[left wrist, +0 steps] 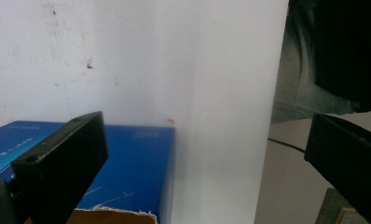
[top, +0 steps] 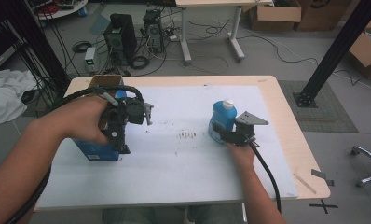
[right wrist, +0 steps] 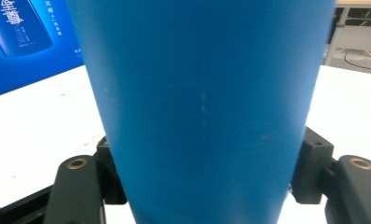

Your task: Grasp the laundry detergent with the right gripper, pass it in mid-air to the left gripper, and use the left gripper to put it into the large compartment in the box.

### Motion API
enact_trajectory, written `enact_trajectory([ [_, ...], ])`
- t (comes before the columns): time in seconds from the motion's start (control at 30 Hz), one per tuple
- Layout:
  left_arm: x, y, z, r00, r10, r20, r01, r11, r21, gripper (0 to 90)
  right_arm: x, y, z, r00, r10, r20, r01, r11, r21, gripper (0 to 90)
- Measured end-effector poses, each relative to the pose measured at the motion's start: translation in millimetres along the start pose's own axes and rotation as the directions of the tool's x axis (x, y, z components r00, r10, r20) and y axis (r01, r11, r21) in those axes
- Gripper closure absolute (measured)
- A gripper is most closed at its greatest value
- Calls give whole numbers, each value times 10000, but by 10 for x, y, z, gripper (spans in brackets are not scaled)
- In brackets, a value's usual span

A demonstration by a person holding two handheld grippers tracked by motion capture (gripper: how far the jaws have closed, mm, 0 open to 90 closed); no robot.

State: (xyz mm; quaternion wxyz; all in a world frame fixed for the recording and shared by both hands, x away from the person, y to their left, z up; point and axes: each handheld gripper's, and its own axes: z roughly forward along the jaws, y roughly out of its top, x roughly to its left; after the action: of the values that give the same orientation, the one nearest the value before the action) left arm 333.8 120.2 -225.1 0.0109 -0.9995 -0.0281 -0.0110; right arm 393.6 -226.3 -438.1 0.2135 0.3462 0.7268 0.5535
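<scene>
Right gripper jaws seemingly tight around upright capped blue bottle; left gripper jaws wide, empty, above opened blue box.

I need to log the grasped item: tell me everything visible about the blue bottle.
The blue bottle stands upright on the white table cover, right of centre. It looks like smooth, matte plastic with a white cap and a body that widens toward the shoulder. The right gripper is closed around its lower body, a black jaw pressing each side in the right gripper view.
</scene>
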Motion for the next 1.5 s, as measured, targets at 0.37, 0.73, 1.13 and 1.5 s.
enact_trajectory([
  [0.37,-4,9,-7,10000,-36,3,36,9999,-93,1,15,-37,-7,9999,-98,-82,96,9997,-241,389],
  [0.73,-2,35,9,10000,81,-21,-81,9999,-95,0,29,1,-27,9993,-374,78,374,9993,-12,449],
  [1.13,1,122,-1,9998,182,-25,-182,9998,-88,1,109,330,-231,9891,-827,-1215,828,9966,-47,455],
  [1.5,-25,278,-64,9986,523,-83,-523,9986,-13,1,394,547,-512,9485,-1789,-2615,1808,9834,-170,456],
])
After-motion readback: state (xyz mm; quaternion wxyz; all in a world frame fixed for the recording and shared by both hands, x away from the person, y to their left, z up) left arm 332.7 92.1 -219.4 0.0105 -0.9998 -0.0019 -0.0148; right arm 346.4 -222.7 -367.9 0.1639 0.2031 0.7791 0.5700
